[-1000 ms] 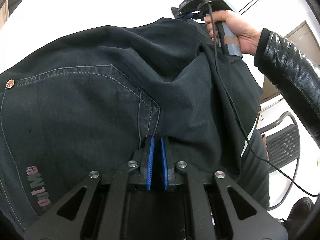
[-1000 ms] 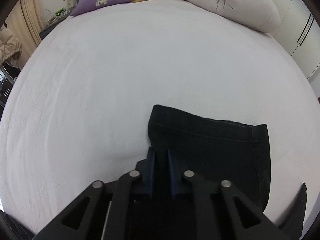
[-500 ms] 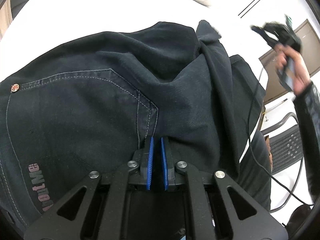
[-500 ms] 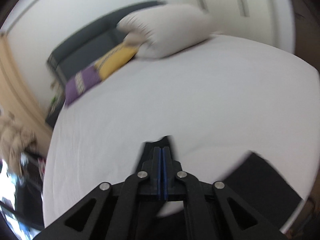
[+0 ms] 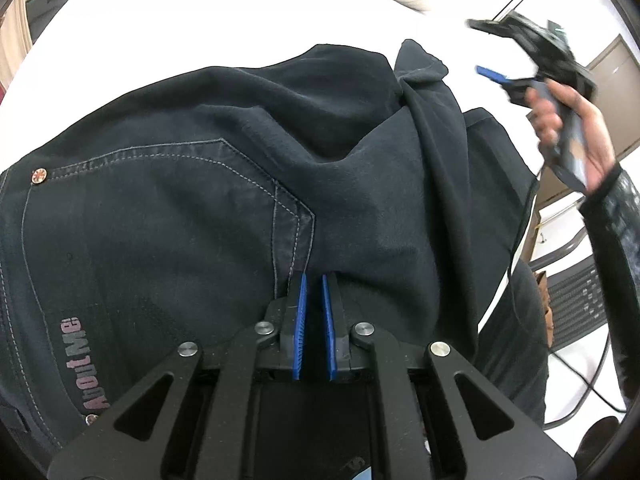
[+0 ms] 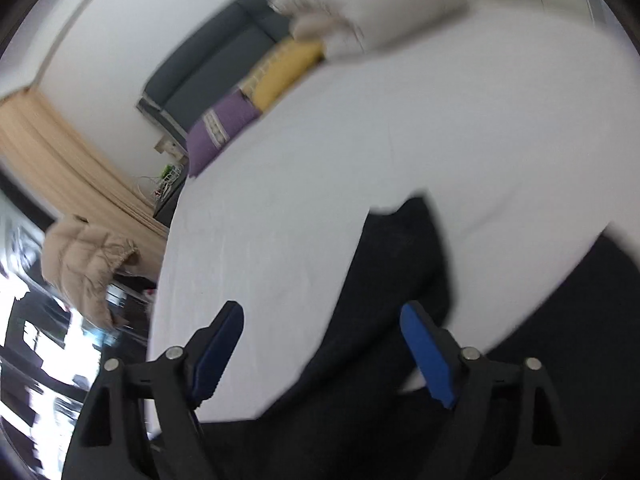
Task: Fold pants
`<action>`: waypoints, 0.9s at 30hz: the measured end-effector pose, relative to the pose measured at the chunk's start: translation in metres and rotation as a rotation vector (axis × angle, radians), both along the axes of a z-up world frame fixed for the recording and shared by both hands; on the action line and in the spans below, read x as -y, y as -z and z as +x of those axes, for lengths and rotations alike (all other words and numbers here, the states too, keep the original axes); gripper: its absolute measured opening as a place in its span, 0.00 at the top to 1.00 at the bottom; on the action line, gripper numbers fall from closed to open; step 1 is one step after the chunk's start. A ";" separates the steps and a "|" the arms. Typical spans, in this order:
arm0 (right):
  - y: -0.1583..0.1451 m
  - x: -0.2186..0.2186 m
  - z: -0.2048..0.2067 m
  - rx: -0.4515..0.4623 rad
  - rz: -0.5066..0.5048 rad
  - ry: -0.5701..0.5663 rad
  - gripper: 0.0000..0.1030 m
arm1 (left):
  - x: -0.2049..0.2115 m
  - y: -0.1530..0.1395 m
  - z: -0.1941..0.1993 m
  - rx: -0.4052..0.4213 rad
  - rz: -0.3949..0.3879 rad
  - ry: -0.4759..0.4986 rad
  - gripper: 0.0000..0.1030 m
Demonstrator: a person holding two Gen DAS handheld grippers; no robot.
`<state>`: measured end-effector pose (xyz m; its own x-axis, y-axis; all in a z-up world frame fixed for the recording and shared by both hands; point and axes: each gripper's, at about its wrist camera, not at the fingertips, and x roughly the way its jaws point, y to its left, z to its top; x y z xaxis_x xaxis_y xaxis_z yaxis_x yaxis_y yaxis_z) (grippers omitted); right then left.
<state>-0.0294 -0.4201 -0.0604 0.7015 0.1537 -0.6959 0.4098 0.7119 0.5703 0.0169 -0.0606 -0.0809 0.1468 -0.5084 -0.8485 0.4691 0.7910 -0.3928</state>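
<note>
My left gripper (image 5: 313, 280) stays pinched on the black pants (image 5: 200, 220) just beside the back pocket seam, the cloth bunched in folds ahead of it on the white bed (image 6: 400, 140). My right gripper (image 6: 324, 316) has just been opening; its jaws stand wide with nothing pressed between them, above a pant leg (image 6: 396, 264). A purple pillow (image 6: 222, 128), a yellow pillow (image 6: 284, 76) and a white duvet (image 6: 360, 4) lie at the bed's far end
</note>
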 end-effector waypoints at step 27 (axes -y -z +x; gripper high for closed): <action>0.052 0.048 -0.021 -0.020 0.116 0.184 0.96 | -0.011 0.005 0.013 -0.032 -0.048 -0.020 0.92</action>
<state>-0.0500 -0.4685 -0.1128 0.7116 0.1038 -0.6949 0.5388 0.5542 0.6345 0.0304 -0.0497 -0.0864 0.1303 -0.5460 -0.8276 0.4398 0.7799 -0.4453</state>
